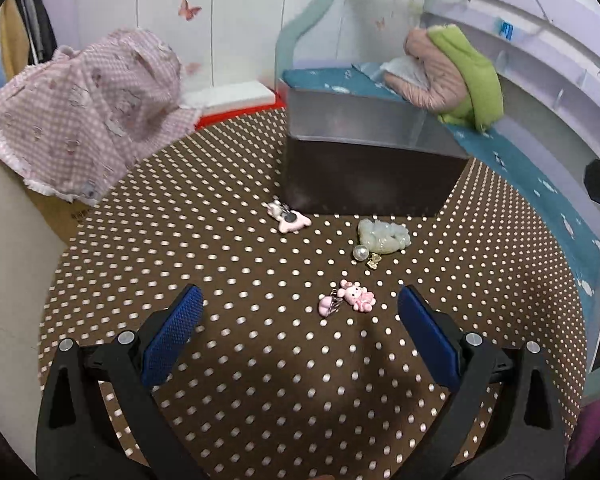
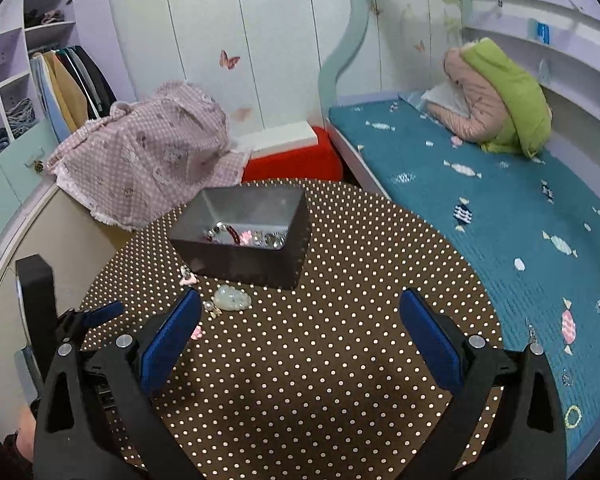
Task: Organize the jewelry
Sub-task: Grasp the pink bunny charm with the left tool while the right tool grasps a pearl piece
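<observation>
Both fisheye views are evenly and softly lit by bright indoor light, with dark vignetted corners and strongly curved walls and shelves toward the edges. The brown polka-dot tablecloth [image 1: 228, 240] shows a soft shadow at the near side, and the dark rectangular metal box [image 2: 244, 236] has a dull sheen inside. The pink checked cloth [image 1: 88, 120] looks slightly smeared in the left wrist view.

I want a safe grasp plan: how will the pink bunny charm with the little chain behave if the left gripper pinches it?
The pink bunny charm looks like small moulded resin, so probably light and stiff. Its glossy surface may slip between the pads. The short chain joining it to a second pink piece will likely dangle and drag that piece along. It lies flat on the dotted tablecloth, so rolling seems unlikely.
</observation>
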### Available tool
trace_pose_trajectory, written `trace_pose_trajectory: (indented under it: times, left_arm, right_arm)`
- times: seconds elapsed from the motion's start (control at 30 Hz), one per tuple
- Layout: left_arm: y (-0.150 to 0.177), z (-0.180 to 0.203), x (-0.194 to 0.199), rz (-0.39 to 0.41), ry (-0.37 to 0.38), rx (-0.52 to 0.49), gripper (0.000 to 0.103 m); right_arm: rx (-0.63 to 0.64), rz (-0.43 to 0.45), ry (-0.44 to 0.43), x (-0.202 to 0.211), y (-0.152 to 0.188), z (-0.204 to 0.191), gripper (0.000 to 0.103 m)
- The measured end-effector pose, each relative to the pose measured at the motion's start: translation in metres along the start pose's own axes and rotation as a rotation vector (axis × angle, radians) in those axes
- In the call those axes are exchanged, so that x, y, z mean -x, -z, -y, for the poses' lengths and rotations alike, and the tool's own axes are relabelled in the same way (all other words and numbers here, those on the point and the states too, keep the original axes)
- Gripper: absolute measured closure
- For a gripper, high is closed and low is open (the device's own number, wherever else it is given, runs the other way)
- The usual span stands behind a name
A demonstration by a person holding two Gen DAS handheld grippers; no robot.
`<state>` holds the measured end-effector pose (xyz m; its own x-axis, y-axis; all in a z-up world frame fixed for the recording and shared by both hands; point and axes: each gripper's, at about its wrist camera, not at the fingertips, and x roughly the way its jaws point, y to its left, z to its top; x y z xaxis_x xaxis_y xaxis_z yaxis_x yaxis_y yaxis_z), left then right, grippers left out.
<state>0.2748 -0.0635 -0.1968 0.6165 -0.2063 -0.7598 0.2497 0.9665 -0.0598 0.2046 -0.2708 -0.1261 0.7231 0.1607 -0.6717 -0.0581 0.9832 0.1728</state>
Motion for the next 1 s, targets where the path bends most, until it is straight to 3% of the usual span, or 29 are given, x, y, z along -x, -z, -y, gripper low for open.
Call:
trace_pose_trajectory:
  times: [0.13,0.17,0.3,0.5,0.67,1.0]
  left_arm:
    - [-0.001,0.004,-0.019,-0.041,0.019,-0.017,0.007]
    - [0.000,0.003,-0.021,-0.052,0.028,-0.017,0.018]
    - [0.002,0.006,-0.025,-0.049,0.031,-0.060,0.035]
    - [-0.002,-0.003,-0.025,-0.048,0.087,-0.030,0.075]
    - [-0.001,-0.020,-0.023,-0.049,0.139,0.017,0.078]
    - [0.017,-0.057,0.013,-0.003,0.069,0.086,0.078]
  right_arm:
    - [0.000,-0.029,-0.004,-0.012,0.001,0.001,0.007]
    - [0.000,-0.035,-0.008,-0.014,0.002,0.001,0.007]
    - [0.008,-0.065,-0.021,-0.026,0.004,-0.001,0.007]
    - [0.020,-0.097,-0.047,-0.038,0.009,-0.007,0.007]
    - [0.035,-0.133,-0.072,-0.047,0.014,-0.013,0.007]
    - [0.078,-0.210,-0.160,-0.082,0.028,-0.048,0.010]
